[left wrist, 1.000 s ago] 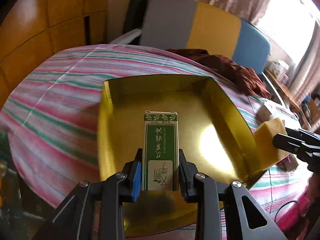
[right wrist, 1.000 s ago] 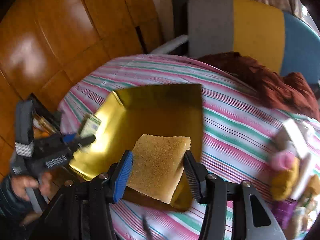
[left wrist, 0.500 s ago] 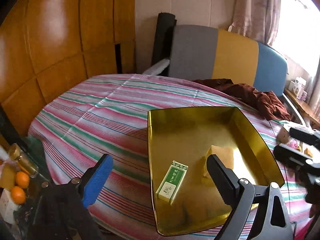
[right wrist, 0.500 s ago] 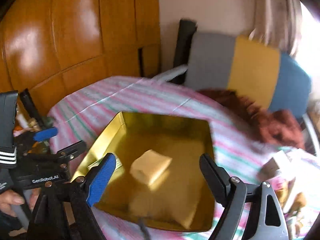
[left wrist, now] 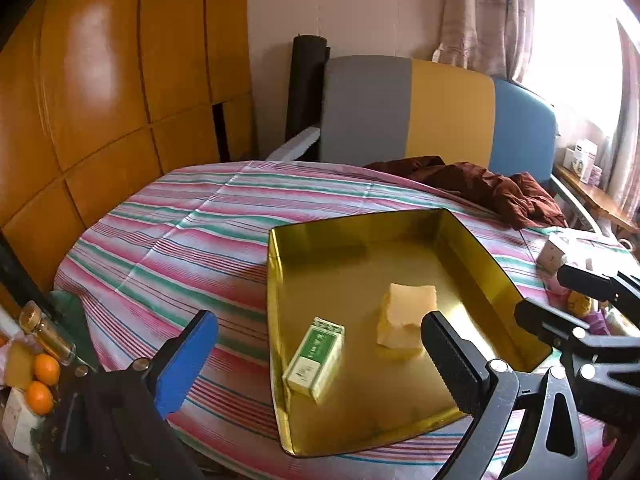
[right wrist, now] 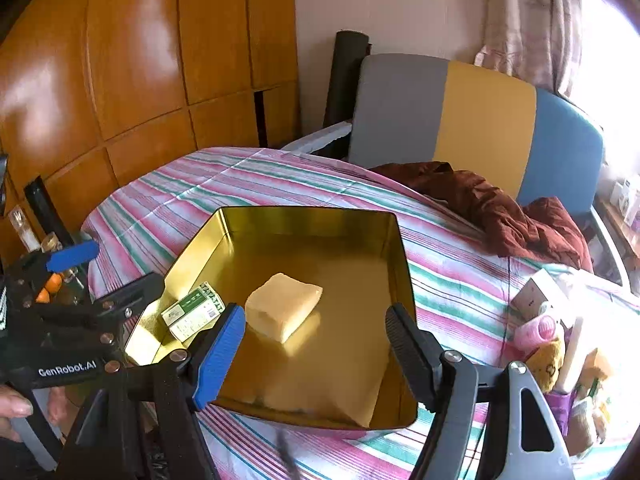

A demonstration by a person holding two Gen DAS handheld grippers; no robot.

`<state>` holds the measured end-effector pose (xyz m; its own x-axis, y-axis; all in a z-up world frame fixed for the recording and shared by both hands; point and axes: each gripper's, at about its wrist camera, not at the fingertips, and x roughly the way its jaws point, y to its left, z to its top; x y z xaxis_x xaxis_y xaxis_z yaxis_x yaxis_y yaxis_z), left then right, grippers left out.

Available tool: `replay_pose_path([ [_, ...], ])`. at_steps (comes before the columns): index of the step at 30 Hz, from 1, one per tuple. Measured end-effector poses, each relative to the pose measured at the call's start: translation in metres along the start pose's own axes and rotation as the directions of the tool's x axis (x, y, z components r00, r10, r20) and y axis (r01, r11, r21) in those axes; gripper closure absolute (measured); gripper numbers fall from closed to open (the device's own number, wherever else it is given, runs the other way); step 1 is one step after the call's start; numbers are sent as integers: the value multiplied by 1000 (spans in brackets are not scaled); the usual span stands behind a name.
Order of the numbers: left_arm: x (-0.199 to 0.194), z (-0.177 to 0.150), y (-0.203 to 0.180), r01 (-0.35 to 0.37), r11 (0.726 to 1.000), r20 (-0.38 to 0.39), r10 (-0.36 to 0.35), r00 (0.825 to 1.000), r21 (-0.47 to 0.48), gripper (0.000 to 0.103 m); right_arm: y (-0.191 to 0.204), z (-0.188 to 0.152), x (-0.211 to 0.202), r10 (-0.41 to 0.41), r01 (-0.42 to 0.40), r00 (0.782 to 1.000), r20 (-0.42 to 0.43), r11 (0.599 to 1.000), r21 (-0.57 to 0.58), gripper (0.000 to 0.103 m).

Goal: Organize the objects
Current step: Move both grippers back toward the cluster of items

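Observation:
A gold metal tray [left wrist: 476, 248] [right wrist: 400, 240] sits on the striped tablecloth. Inside it lie a green and white box [left wrist: 316, 354] [right wrist: 194, 314] near the left wall and a yellow sponge [left wrist: 406, 314] [right wrist: 284, 306] in the middle. My left gripper [left wrist: 320, 336] is open and empty, held back above the tray's near left corner. My right gripper [right wrist: 316, 326] is open and empty, held above the tray's near edge. Each gripper also shows in the other's view, the right one [left wrist: 560, 300] at the right edge and the left one [right wrist: 116, 276] at the left.
A pile of small items, with a white box [right wrist: 536, 292] and a pink roller [right wrist: 536, 330], lies right of the tray. A dark red cloth [left wrist: 488, 188] lies at the table's far side before a chair [left wrist: 408, 108]. Oranges [left wrist: 42, 380] and a bottle [left wrist: 46, 332] sit left, below the table.
My left gripper let go of the green box and my right gripper let go of the sponge; both now lie in the tray. Both grippers opened and drew back and up.

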<state>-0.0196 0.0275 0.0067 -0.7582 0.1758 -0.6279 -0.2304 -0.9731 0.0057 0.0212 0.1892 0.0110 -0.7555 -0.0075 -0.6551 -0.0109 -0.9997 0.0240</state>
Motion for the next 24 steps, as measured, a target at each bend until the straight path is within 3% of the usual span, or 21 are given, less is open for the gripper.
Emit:
replay_pose_path([
  [6, -2, -3, -14, 18, 998, -4, -17, 1000, 54, 1, -20, -8, -4, -21, 22, 1000, -11, 998, 62, 29],
  [13, 3, -11, -37, 87, 989, -49, -81, 995, 117, 1, -52, -23, -4, -67, 73, 997, -50, 988, 137, 29],
  [24, 9, -15, -67, 176, 967, -99, -160, 982, 182, 1, -143, -48, -20, -160, 188, 980, -115, 934, 305, 29],
])
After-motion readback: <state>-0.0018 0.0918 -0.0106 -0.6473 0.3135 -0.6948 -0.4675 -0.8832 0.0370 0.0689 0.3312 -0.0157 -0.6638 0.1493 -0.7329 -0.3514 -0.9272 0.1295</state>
